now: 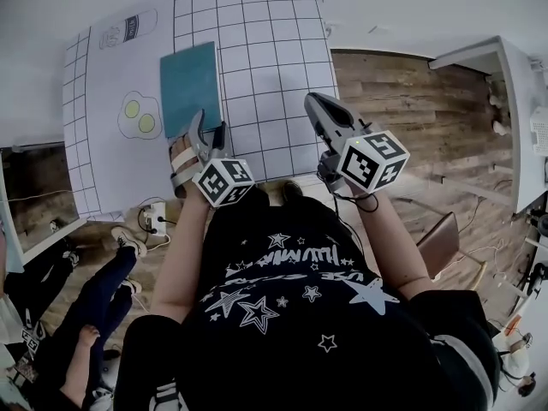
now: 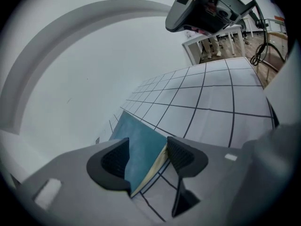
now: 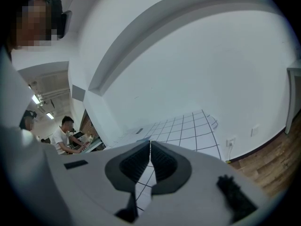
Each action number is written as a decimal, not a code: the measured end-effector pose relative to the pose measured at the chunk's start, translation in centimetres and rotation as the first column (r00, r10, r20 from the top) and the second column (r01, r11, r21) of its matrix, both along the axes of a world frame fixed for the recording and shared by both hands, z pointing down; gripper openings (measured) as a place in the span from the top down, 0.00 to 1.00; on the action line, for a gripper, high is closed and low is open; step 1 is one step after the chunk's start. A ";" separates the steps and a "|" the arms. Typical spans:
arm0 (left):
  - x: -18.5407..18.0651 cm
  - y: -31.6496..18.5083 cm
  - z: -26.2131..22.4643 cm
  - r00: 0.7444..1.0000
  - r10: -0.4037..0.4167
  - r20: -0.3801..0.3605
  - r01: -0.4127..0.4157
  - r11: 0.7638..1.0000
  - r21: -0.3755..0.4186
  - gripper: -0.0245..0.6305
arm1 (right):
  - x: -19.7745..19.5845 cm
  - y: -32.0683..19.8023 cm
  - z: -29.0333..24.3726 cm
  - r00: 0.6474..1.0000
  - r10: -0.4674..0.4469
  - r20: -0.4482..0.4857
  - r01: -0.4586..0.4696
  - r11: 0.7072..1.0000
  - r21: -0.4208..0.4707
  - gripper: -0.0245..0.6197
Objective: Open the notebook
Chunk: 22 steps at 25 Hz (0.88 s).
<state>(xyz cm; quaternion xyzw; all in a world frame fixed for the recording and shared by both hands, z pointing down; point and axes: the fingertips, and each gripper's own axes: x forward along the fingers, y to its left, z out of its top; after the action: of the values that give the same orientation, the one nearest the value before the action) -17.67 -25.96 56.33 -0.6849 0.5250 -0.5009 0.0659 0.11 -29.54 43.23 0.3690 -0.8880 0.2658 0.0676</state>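
A teal notebook (image 1: pixel 190 88) lies shut and flat on the white gridded table (image 1: pixel 274 50). My left gripper (image 1: pixel 210 128) is at its near edge, pointing down at it. In the left gripper view the notebook's near corner (image 2: pixel 140 147), teal cover over cream page edges, lies between the open jaws of that gripper (image 2: pixel 146 154). The cream edge is close beside the right pad (image 2: pixel 181 155), and the left pad stands off the cover. My right gripper (image 1: pixel 312 103) hovers over the grid right of the notebook, shut and empty (image 3: pixel 150 155).
A white sheet printed with fried eggs (image 1: pixel 139 115) and a can (image 1: pixel 128 28) covers the table's left part. A power strip (image 1: pixel 154 221) lies on the wooden floor below the near edge. A person's legs (image 1: pixel 94 306) are at lower left. A white desk (image 1: pixel 522 118) stands at right.
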 end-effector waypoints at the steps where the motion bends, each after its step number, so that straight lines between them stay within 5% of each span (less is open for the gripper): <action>1: -0.1 0.0 -0.1 1.000 -0.010 0.016 0.010 1.000 0.001 0.56 | 0.1 0.0 -0.1 1.000 0.002 0.000 -0.002 1.000 0.003 0.94; 7: -0.1 -0.1 0.4 0.997 -0.030 0.074 0.033 0.998 -0.044 0.61 | 1.2 0.4 -0.6 1.000 0.015 0.007 -0.016 1.000 0.011 0.94; 14: 0.4 0.2 0.9 0.982 -0.022 0.186 0.032 0.998 -0.050 0.86 | 3.9 0.8 -0.9 1.000 0.019 0.018 -0.019 1.000 0.018 0.94; 22: -2.3 0.4 -4.5 0.981 -0.195 -0.015 0.196 0.979 0.052 0.89 | 4.6 0.9 -0.9 0.997 -0.050 0.063 0.050 0.999 0.004 0.94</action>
<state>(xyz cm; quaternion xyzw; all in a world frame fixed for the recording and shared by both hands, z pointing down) -20.00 -25.57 51.86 -0.6304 0.6032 -0.4875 0.0320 4.70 -28.66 42.30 0.3380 -0.8991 0.2744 0.0456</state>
